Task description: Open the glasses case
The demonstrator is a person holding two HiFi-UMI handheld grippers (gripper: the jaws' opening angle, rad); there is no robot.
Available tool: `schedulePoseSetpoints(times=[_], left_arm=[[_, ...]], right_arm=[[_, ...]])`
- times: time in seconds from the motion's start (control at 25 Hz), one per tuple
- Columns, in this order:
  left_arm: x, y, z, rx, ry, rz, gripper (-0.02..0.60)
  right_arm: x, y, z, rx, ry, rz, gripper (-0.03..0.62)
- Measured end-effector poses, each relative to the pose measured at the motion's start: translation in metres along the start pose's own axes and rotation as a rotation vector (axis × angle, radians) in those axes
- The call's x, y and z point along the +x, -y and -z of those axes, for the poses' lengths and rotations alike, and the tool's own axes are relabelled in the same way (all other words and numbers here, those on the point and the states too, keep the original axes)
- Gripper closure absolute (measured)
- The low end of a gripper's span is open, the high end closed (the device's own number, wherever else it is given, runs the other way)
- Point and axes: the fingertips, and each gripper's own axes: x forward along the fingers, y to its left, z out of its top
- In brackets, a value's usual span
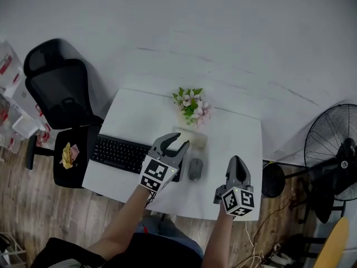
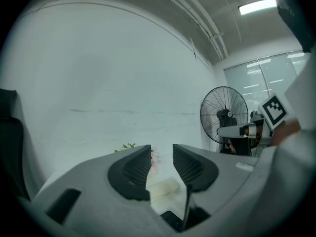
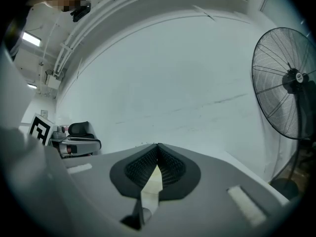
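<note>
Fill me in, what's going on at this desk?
A person holds a two-jaw gripper in each hand over the white desk. The left gripper is open and empty, hovering near the pale cream oblong glasses case, which looks closed and lies beside the pink-and-green flower bunch. The right gripper is shut on nothing, off to the right. Neither touches the case, so opening has not begun.

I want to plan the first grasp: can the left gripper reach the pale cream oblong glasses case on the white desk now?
Probably yes. The left gripper, jaws apart, hovers just short of the pale cream oblong glasses case, and nothing lies between them.
</note>
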Motion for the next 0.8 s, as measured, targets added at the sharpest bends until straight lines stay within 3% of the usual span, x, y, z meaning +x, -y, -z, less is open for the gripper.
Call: schedulePoseSetpoints(times=[0.24,0.56,0.8], left_arm=[[0.032,0.01,0.009,0.094,-0.07,0.035,0.445],[0.088,0.044,0.043,0.189,-0.191,0.204,0.449],[0.124,0.061,0.081,0.35,-0.338,0.321,0.423]], right_arm=[[0.014,0.014,0.007,0.008,-0.021,-0.029,0.586],[0.027,0.027,0.018,0.015,-0.058,-0.059,0.586],[0.029,0.04,0.03,0.03,-0.088,-0.061,0.586]])
